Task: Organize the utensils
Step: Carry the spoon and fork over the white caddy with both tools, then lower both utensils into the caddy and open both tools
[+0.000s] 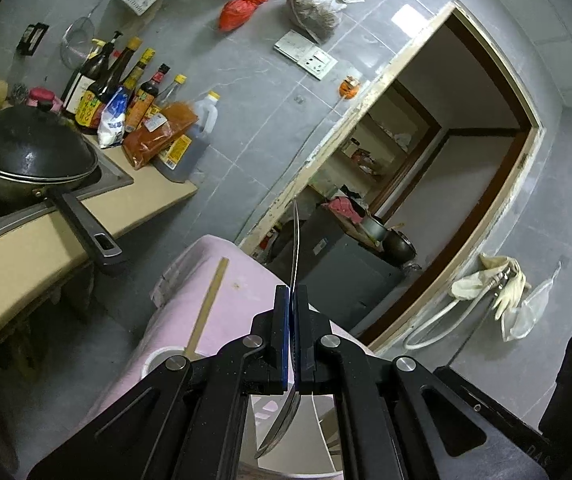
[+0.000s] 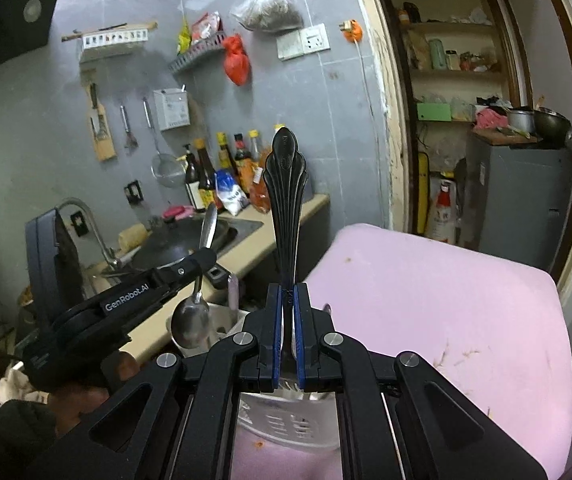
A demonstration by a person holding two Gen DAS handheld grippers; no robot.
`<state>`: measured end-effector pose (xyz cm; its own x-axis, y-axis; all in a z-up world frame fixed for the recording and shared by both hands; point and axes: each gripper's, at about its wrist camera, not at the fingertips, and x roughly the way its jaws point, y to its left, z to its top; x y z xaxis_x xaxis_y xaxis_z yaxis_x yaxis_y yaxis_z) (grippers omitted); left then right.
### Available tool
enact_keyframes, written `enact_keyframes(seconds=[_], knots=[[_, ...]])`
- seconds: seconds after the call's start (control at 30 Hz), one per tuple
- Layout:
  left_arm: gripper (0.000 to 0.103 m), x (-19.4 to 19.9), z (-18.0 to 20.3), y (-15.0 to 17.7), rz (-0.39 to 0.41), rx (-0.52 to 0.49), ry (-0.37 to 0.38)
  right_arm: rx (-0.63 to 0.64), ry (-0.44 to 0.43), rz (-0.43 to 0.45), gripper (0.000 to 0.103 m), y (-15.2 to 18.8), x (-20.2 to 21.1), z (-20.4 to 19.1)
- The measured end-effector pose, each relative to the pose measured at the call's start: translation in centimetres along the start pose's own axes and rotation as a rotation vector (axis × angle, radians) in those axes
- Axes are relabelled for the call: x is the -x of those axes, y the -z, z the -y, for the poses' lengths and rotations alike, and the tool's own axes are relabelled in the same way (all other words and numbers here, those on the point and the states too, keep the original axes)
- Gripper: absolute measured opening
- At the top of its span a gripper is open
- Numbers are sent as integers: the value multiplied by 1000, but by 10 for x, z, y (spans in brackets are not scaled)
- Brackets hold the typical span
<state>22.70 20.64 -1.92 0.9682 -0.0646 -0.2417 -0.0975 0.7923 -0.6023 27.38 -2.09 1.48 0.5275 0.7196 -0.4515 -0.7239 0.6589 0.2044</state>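
Note:
My left gripper [image 1: 292, 294] is shut on a metal spoon [image 1: 295, 240], seen edge-on, handle pointing away and bowl hanging down over a white utensil holder [image 1: 326, 432]. In the right wrist view that left gripper [image 2: 202, 258] holds the spoon [image 2: 191, 320] bowl-down above the holder. My right gripper [image 2: 286, 292] is shut on a dark metal utensil with an ornate fluted handle [image 2: 285, 184] that stands upright; its lower end is hidden behind the jaws, over the white holder [image 2: 282, 420]. A wooden chopstick [image 1: 208, 306] lies on the pink surface.
The pink padded surface [image 2: 446, 300] carries the holder. A beige counter [image 1: 26, 264] at left holds a black wok [image 1: 26, 156] in the sink and several sauce bottles [image 1: 126, 88]. A doorway [image 1: 446, 180] opens behind, with a grey cabinet [image 2: 522, 200].

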Motion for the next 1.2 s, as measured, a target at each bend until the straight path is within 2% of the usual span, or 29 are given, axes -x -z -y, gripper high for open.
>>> enact_keyframes(seconds=[0.4, 0.9, 0.97, 1.1, 1.2], knots=[[0, -2, -1, 20, 13, -106, -33, 5, 14, -57, 4, 8, -11, 1], [1, 8, -3, 26, -64, -161, -47, -11, 8, -103, 8, 15, -17, 1], [2, 11, -1, 24, -76, -170, -46, -15, 5, -101, 8, 16, -15, 1], [18, 18, 5, 17, -85, -187, -39, -22, 0, -89, 9, 15, -12, 1], [19, 21, 9, 13, -94, -188, -40, -32, -6, -63, 10, 12, -6, 1]])
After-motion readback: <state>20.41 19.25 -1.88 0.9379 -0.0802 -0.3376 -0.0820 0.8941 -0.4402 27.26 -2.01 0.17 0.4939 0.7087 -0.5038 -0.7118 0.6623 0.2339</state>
